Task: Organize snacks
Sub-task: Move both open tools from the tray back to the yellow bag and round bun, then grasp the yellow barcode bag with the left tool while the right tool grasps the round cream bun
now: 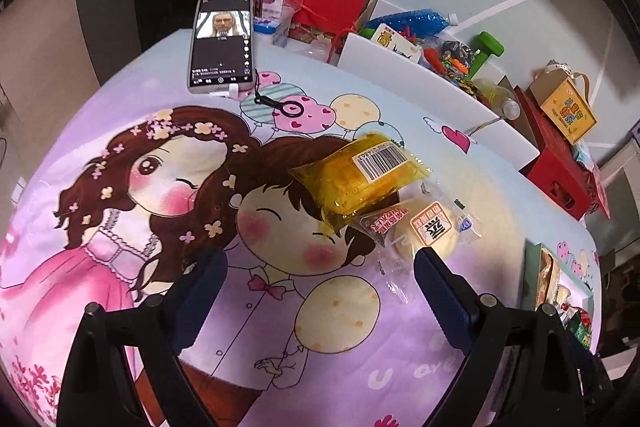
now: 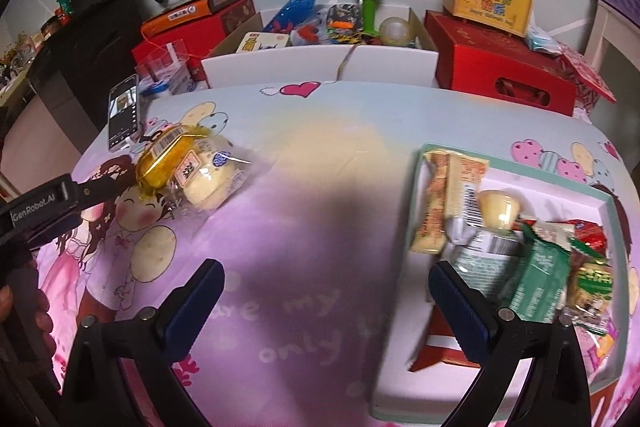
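Yellow packet [image 1: 354, 173]: lay barcode-up on the cartoon blanket [image 1: 120, 187], ahead of the left gripper [image 1: 320, 273] and off toward its right finger, well clear of both pads.
Clear-wrapped bun [image 1: 426, 231]: tucked partly under the yellow packet, just beyond the left gripper's right fingertip; touching or not, I couldn't tell.
Snack tray [image 2: 500, 163]: sat by the right gripper [image 2: 326, 285], whose right finger overlapped its near corner; wafer bar [image 2: 436, 203], pale cup [image 2: 500, 209] and green pack [image 2: 538, 277] crowded inside.
Hard to see: tray contents blurred and partly behind the finger; the tray's far side cut off at the frame edge.
Left gripper: spread wide, nothing between the fingers.
Right gripper: also spread wide, holding nothing, only blanket showing in the gap.
Phone [image 1: 222, 43]: lit up, at the blanket's far edge.
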The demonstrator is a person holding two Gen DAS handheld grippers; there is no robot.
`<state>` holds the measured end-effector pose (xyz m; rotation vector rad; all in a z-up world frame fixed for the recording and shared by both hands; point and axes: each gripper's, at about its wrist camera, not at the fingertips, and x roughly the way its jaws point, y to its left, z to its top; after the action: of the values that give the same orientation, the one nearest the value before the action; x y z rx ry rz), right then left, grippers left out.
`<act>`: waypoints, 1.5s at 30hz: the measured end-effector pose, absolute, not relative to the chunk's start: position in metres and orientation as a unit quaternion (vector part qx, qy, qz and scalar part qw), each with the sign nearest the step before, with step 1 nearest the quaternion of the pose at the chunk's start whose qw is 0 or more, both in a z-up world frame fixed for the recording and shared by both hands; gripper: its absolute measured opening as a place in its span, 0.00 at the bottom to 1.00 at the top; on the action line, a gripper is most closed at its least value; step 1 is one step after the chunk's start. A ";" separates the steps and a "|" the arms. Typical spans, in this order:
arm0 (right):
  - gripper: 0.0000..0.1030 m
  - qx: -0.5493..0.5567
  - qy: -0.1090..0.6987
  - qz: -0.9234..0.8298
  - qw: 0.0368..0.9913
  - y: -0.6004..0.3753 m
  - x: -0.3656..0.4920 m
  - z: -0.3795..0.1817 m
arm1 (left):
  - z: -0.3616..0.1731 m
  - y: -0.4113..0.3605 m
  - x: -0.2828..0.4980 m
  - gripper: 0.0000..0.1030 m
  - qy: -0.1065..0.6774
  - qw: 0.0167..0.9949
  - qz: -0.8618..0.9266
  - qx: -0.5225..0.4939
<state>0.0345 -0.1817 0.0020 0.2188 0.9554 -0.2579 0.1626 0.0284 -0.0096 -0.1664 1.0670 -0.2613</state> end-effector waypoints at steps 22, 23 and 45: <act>1.00 0.176 0.433 -0.054 0.882 -0.170 0.110 0.000 | -0.022 0.011 0.216 0.92 0.495 0.846 -0.199 -0.005; 1.00 0.178 0.434 -0.052 0.882 -0.169 0.116 -0.002 | -0.022 0.010 0.218 0.92 0.494 0.845 -0.205 -0.003; 1.00 0.149 0.475 -0.033 0.867 -0.137 0.173 -0.050 | -0.052 -0.023 0.255 0.84 0.522 0.810 -0.264 0.042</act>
<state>0.1728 -0.1371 -0.0499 0.3118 0.9952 -0.0695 0.2551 -0.0231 -0.0515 0.0908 1.1150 -0.5649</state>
